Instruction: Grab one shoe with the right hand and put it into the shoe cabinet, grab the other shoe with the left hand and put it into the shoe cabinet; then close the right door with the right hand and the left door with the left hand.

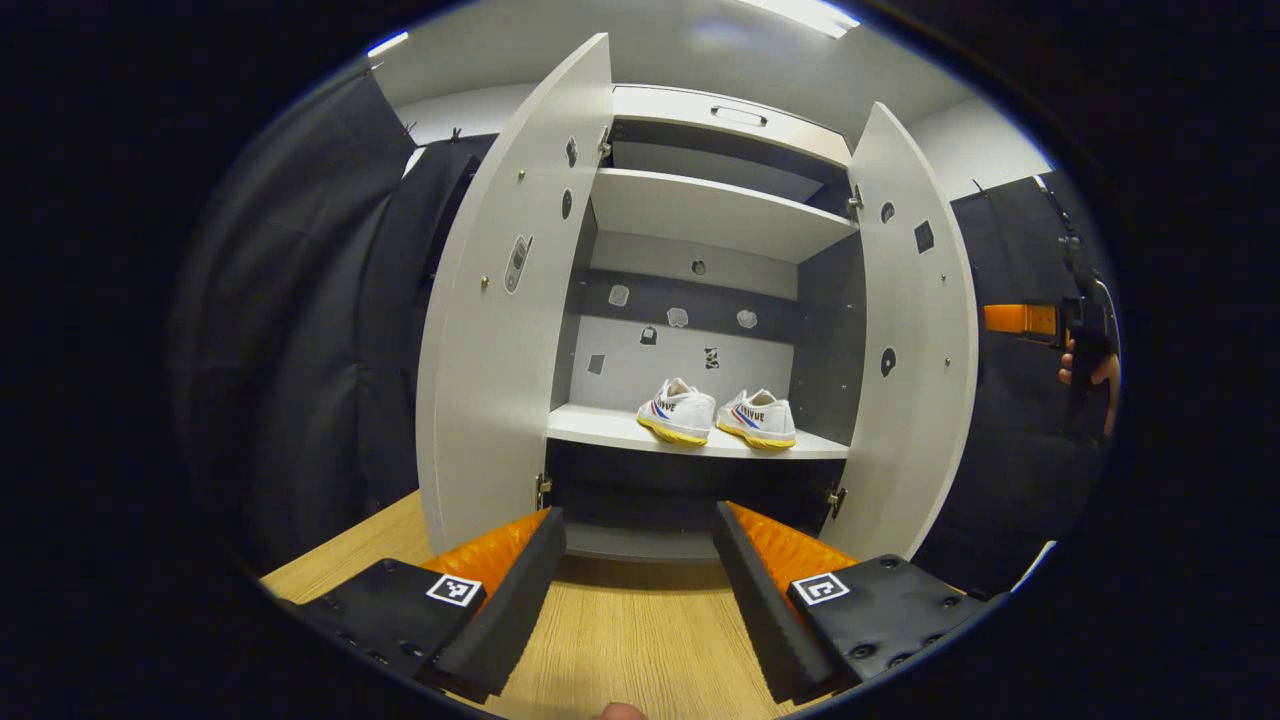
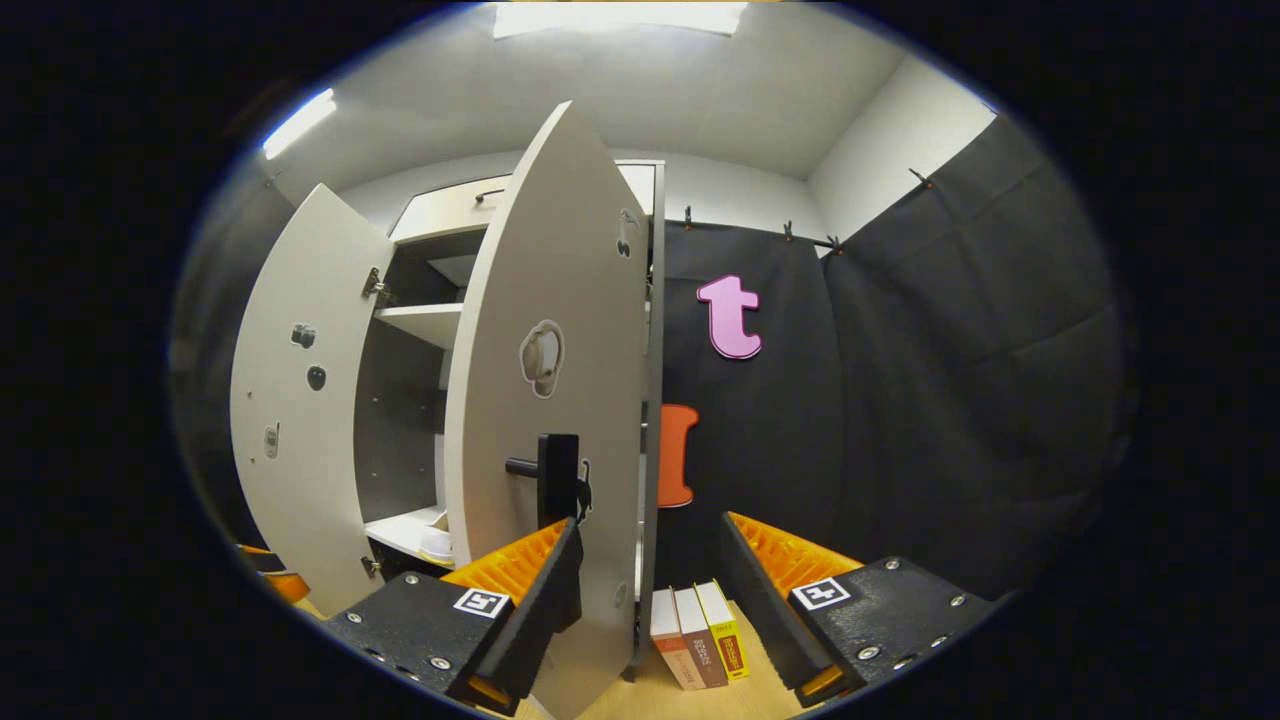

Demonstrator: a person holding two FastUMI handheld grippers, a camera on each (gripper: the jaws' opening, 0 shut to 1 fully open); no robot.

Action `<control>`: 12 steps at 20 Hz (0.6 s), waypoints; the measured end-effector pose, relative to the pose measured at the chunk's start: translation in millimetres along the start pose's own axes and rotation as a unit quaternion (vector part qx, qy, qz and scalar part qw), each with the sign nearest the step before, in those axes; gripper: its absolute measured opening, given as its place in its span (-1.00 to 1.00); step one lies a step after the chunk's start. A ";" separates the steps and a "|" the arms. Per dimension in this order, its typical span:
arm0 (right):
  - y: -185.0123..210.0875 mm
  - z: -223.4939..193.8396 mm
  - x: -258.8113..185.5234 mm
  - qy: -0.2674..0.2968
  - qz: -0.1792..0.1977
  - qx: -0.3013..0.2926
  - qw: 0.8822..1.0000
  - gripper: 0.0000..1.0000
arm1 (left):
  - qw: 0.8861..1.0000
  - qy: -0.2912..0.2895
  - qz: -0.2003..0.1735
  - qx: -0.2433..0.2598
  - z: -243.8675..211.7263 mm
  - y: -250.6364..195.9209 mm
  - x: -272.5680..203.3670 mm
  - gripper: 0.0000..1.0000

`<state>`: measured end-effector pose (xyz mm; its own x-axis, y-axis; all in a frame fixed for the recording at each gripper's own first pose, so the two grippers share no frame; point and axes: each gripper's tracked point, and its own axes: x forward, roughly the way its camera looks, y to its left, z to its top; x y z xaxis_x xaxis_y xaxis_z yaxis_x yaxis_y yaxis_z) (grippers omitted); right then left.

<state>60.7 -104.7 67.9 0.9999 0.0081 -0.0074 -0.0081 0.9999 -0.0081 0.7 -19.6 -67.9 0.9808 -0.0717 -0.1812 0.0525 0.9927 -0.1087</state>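
Two white shoes, one [image 1: 678,411] on the left and one [image 1: 759,418] on the right, stand side by side on the lower shelf [image 1: 600,428] of the shoe cabinet. Both doors stand wide open: the left door [image 1: 500,330] and the right door [image 1: 915,350]. My left gripper [image 1: 638,520] is open and holds nothing, low in front of the cabinet's middle. In the right gripper view my right gripper [image 2: 648,535] is open at the right door [image 2: 560,330], whose lower edge runs between its fingers, beside the black handle [image 2: 555,478]. A hand [image 1: 1090,372] holds the right gripper [image 1: 1015,320] outside that door.
The cabinet stands on a wooden floor [image 1: 620,640]. Its upper shelf [image 1: 700,210] is bare. Three books [image 2: 700,632] stand on the floor against the black cloth wall, just right of the right door. The left door [image 2: 300,420] swings out at the left.
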 end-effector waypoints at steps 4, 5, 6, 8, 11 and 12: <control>23.3 -2.7 7.5 0.002 0.028 0.013 1.000 0.75 | 1.000 -0.003 0.005 0.005 2.6 6.6 -1.1 0.94; 29.9 -2.6 10.0 0.002 0.032 0.015 0.999 0.75 | 1.000 -0.005 0.006 0.005 4.0 8.6 -1.4 0.94; 34.1 -2.9 11.8 0.002 0.038 0.015 0.999 0.75 | 1.000 -0.007 0.008 0.006 4.7 9.3 -2.1 0.94; 45.1 -4.5 15.3 0.002 0.054 0.019 0.998 0.75 | 1.000 -0.006 0.009 0.004 4.8 10.8 -2.7 0.94; 67.0 -8.3 24.9 0.005 0.081 0.036 0.996 0.75 | 1.000 -0.006 0.012 0.004 6.2 13.7 -3.9 0.94; 71.6 -10.0 29.6 0.004 0.087 0.041 0.995 0.77 | 1.000 -0.006 0.013 0.004 6.2 14.6 -4.1 0.94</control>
<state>89.7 -32.9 57.2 0.9835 0.1806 -0.0104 -0.1793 0.9809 0.0753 -1.3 -4.2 -62.7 0.9841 -0.0448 -0.1718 0.0283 0.9949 -0.0971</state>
